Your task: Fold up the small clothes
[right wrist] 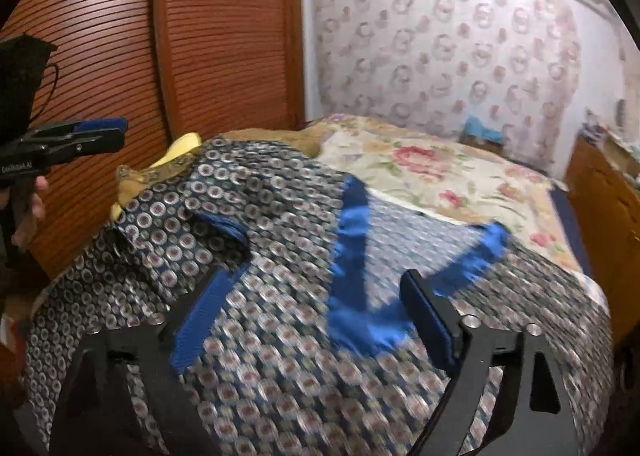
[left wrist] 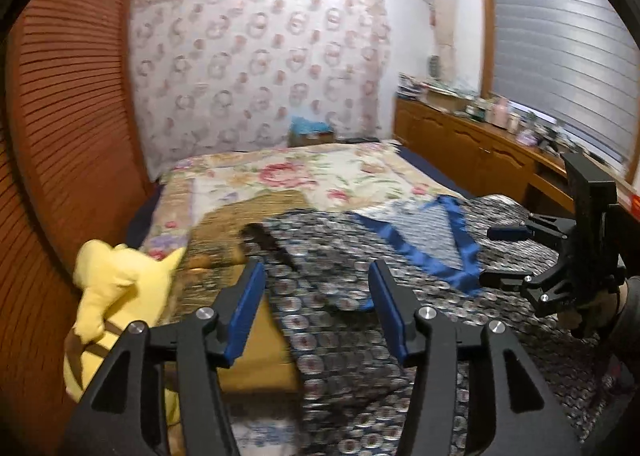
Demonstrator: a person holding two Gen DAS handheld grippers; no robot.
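A small patterned garment with a bright blue V-neck trim lies spread and rumpled on the bed; it fills the lower right wrist view, trim near the middle. My left gripper is open and empty, hovering just above the garment's left part. My right gripper is open and empty above the garment near the trim. The right gripper also shows in the left wrist view, and the left gripper in the right wrist view.
A yellow plush toy sits at the bed's left edge against the wooden slatted wardrobe. A floral bedspread covers the far bed. A wooden cabinet with clutter runs along the right under the window.
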